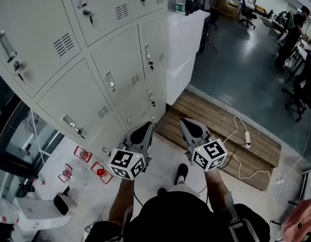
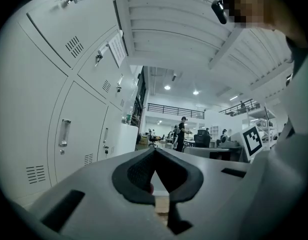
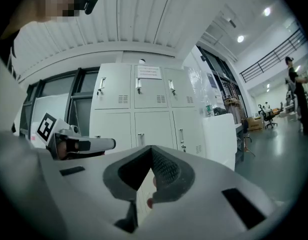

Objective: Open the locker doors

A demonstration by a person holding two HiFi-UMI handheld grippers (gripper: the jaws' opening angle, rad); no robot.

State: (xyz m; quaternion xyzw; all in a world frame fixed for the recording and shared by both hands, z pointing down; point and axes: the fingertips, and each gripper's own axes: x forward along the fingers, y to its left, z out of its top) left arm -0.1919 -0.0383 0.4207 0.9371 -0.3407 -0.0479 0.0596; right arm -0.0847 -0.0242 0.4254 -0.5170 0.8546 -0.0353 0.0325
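The pale speckled floor [image 1: 150,178] at the foot of the pale grey metal lockers [image 1: 120,115] bears three small red-framed objects [image 1: 101,172] (too small to identify), a white box [image 1: 37,215] and a slatted wooden platform [image 1: 206,120] crossed by a white cable [image 1: 247,135], with dark glossy floor [image 1: 236,69] beyond.

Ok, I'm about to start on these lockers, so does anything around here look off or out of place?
The locker doors all sit shut and flush. Only a white cable stands out: it snakes loose over the wooden pallet and onto the floor, where a foot could catch it.
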